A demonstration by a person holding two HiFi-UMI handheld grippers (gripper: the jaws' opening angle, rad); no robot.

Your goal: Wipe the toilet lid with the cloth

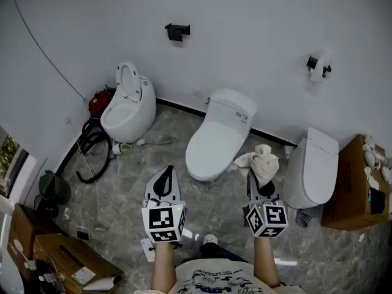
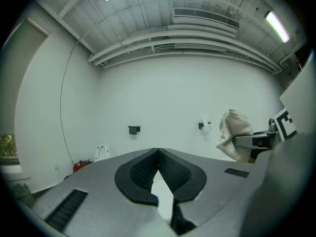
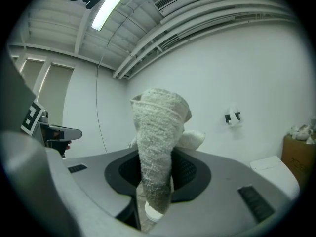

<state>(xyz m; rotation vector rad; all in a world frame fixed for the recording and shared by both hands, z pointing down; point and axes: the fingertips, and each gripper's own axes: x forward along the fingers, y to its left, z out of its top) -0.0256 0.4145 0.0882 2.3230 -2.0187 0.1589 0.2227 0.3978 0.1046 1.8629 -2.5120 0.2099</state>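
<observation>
Bathroom floor [image 1: 214, 201]; cloth [image 3: 157, 132] between right fingers [image 3: 191, 174]

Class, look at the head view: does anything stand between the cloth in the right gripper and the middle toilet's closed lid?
Nothing visible does. The right gripper holds the cloth up just right of the middle toilet's lid, whose top is bare.

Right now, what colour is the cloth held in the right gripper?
The cloth is plain white towelling; clearest in the right gripper view.
</observation>
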